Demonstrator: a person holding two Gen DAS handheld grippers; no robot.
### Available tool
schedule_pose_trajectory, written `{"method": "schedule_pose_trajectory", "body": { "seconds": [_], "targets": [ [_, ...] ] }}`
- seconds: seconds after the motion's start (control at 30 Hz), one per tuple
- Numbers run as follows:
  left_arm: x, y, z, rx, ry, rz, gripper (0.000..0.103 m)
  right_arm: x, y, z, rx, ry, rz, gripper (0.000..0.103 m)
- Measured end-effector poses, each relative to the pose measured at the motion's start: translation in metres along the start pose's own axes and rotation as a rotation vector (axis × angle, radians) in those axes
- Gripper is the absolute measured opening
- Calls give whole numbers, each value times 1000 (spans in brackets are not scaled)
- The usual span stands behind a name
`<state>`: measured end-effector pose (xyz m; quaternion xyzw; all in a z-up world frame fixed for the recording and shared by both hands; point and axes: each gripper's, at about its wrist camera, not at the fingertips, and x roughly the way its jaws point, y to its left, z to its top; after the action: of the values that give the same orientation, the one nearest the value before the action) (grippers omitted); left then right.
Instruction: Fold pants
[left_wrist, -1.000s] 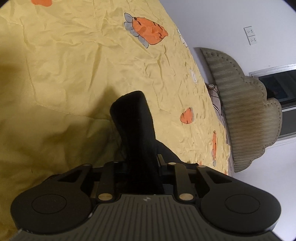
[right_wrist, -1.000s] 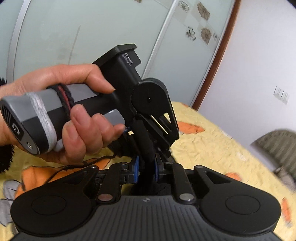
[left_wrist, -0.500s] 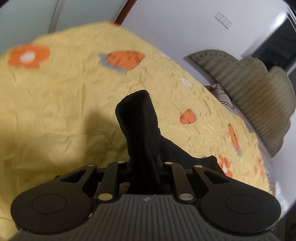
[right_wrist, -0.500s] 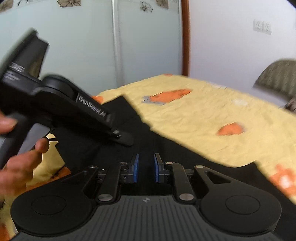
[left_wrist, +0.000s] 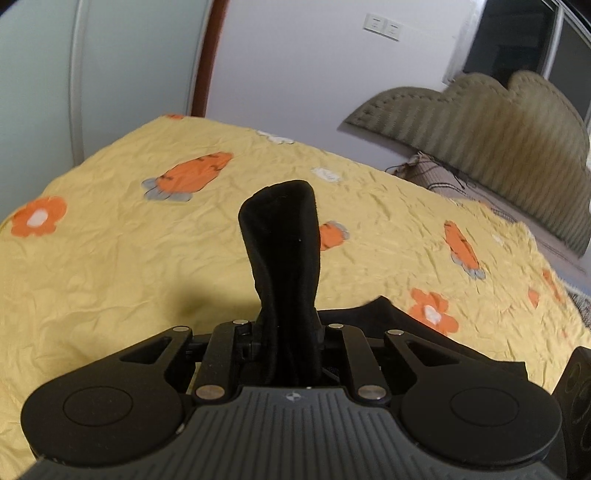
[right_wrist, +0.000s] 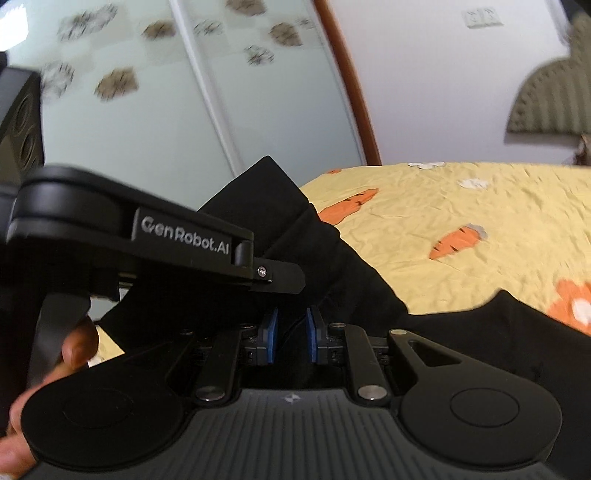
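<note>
The black pants (left_wrist: 280, 236) lie partly on the yellow bed sheet (left_wrist: 129, 258). My left gripper (left_wrist: 286, 332) is shut on a bunched fold of them that sticks up past the fingers; more black cloth (left_wrist: 384, 314) trails off to the right. In the right wrist view, black pants cloth (right_wrist: 295, 229) runs between the blue pads (right_wrist: 271, 336) of my right gripper (right_wrist: 291, 332), which is shut on it. The left gripper (right_wrist: 291, 278) sits close above and to the left, held by a hand (right_wrist: 77, 347). Cloth (right_wrist: 517, 325) hangs between the two grippers, above the bed.
The sheet (right_wrist: 480, 206) has orange carrot and flower prints. An olive padded headboard (left_wrist: 498, 147) leans on the white wall at the right, with a patterned pillow (left_wrist: 432, 173) below it. Pale sliding wardrobe doors (right_wrist: 184, 110) stand behind the bed.
Both grippers have rolled toward level and travelled across the bed with the pants. The left one rose, so more of the bed and room shows beyond its fold.
</note>
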<state>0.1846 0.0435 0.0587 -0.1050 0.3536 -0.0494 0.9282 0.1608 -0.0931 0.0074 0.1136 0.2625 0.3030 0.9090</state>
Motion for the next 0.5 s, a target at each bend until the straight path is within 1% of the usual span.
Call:
{"method": "schedule_pose_trajectory", "body": {
  "seconds": [0.13,0.27,0.4,0.5],
  "targets": [
    [-7,-33,-3,49,-6,2,17,-24,-21,-2,85,-39,23,16],
    [-13,-69,-7,101,-16,-17,17,-51,-47,-1,151,-82,25,16],
    [-11,-102,-17,132,-12,-46,18,-83,-65,-9,198,-111,-3,16],
    [-4,-122,-26,132,5,-65,18,-100,-80,-16,231,-119,-34,16]
  ]
}}
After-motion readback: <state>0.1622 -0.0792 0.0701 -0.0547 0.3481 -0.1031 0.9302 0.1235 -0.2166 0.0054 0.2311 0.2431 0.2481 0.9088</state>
